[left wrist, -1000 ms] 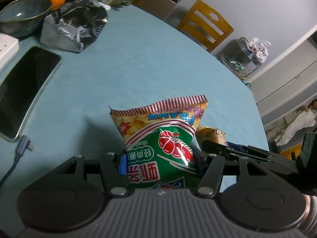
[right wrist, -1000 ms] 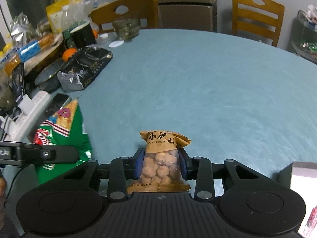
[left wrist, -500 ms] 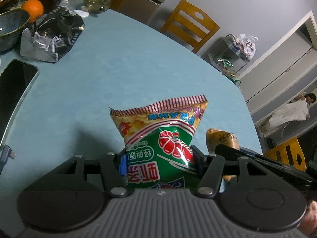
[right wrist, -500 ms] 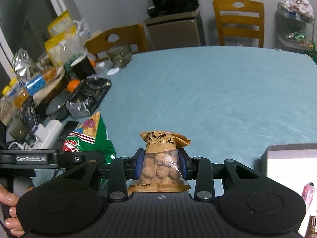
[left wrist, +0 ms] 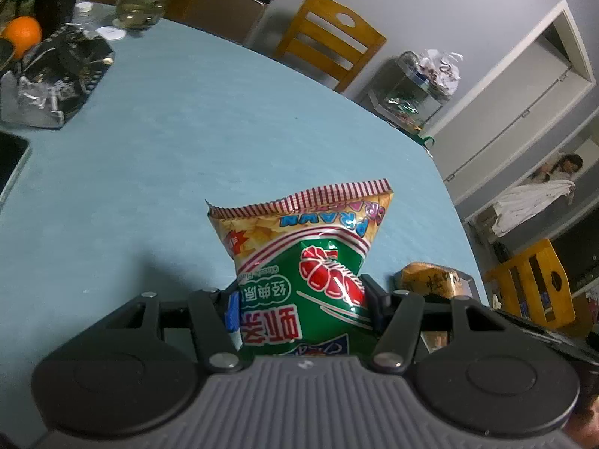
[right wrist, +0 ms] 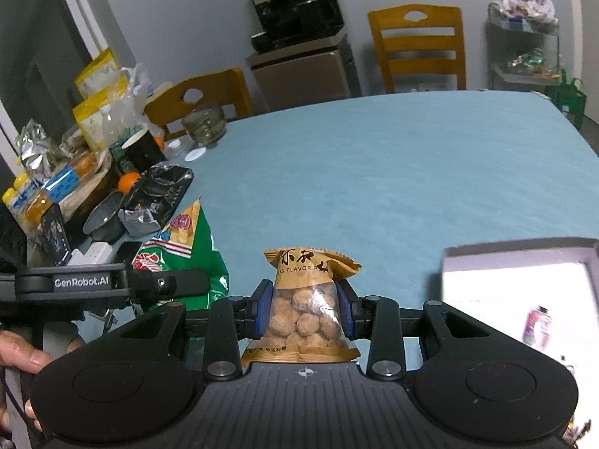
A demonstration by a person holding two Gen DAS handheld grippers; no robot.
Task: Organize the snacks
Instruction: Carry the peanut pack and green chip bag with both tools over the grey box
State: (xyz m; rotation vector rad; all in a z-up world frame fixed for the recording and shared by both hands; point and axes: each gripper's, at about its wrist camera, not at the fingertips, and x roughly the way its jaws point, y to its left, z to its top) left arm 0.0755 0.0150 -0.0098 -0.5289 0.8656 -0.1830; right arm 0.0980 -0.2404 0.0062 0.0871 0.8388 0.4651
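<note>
Both packets are in hand and off the blue worktop: the left gripper has its jaws clamped on the green prawn cracker bag at lower centre of the left wrist view, and the right gripper has its jaws pinched on the small bag of coated nuts at lower centre of its own view. The likely goal is the white open box at the right edge of the right wrist view. Carry the puffy bags gently, 1 at a time over the box rim, to keep the 2 grippers from colliding. Clutter sits at upper left: a black foil bag, an orange, a dark cup, a glass bowl, well clear of the box.
</note>
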